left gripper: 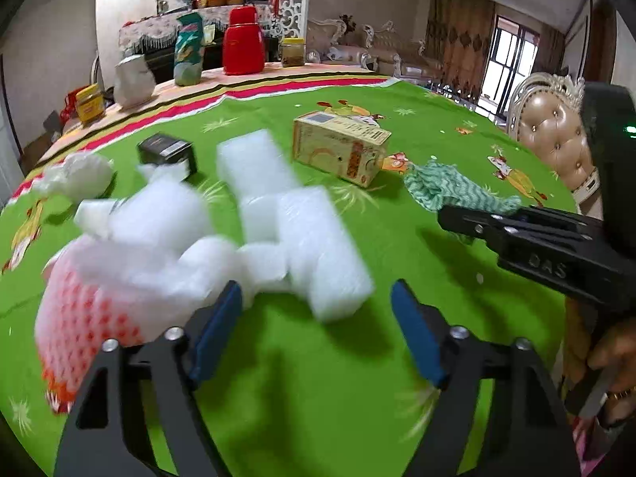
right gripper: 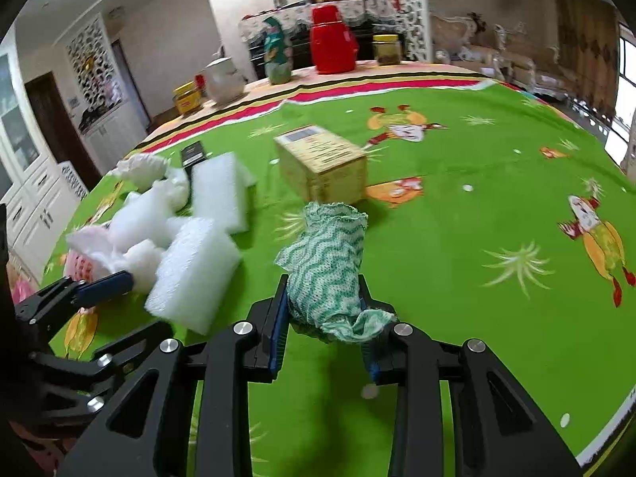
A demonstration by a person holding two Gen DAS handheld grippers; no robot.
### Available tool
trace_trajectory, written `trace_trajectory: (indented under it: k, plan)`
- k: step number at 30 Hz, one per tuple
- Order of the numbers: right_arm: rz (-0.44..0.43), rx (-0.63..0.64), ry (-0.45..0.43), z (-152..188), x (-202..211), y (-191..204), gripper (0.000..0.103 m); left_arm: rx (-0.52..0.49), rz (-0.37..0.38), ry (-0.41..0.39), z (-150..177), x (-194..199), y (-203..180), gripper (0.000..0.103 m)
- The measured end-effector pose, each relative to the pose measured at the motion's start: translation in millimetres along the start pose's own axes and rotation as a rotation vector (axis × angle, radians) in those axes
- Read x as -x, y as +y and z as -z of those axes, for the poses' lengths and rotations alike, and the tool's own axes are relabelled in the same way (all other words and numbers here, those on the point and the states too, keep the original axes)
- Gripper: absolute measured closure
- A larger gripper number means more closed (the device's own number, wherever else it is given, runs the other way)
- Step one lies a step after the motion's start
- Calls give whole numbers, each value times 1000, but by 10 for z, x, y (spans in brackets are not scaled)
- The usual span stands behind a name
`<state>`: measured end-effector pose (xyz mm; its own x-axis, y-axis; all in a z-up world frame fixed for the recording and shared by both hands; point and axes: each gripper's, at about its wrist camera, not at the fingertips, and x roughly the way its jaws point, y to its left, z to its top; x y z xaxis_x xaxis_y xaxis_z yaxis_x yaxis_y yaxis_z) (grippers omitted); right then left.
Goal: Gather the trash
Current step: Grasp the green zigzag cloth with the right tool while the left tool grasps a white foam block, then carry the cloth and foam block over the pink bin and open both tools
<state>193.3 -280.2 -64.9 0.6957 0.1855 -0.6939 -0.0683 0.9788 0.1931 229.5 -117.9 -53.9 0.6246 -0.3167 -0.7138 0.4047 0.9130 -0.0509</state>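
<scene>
White foam blocks (left gripper: pixel 294 234) lie heaped on the green tablecloth (left gripper: pixel 417 206) with a red-dotted white wrapper (left gripper: pixel 91 306), crumpled white paper (left gripper: pixel 75 175), a small black box (left gripper: pixel 169 153) and a yellow carton (left gripper: pixel 338 147). My left gripper (left gripper: pixel 318 318) is open, just in front of the foam, holding nothing. My right gripper (right gripper: pixel 324 306) is shut on a green-and-white zigzag cloth (right gripper: pixel 330 258) that hangs forward over the table. The foam (right gripper: pixel 194 266) and carton (right gripper: pixel 322 163) also show in the right wrist view, to the left of and behind the cloth.
At the table's far edge stand a red thermos (left gripper: pixel 242 41), a teal bag (left gripper: pixel 189 49), a white jug (left gripper: pixel 133 79), a yellow jar (left gripper: pixel 292 51) and a yellow tin (left gripper: pixel 90 103). A padded chair (left gripper: pixel 556 131) stands at the right.
</scene>
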Motion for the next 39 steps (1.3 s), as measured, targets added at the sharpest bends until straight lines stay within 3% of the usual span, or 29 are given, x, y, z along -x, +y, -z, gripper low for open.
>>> trace_trajectory:
  k: [5,7,10,19,24,31,39]
  plan:
    - [11,-24,-11,-14,5,-60,71,-19,-10,6,-91,-250,-115,42]
    - [16,-28,-18,-24,24,-68,71,-54,-9,12,-81,-328,-156,59]
    - [22,-28,-18,-11,24,-69,71,-71,33,-16,-52,-275,-164,66]
    - [27,4,-8,-2,-34,0,71,-56,59,-149,42,134,-56,66]
    - [8,22,5,16,-79,54,71,-41,68,-178,79,226,-10,66]
    - [-2,46,-8,4,-63,127,71,-80,47,-250,75,388,-69,66]
    - [-56,47,-42,-27,23,153,71,-41,-15,-296,21,834,-3,66]
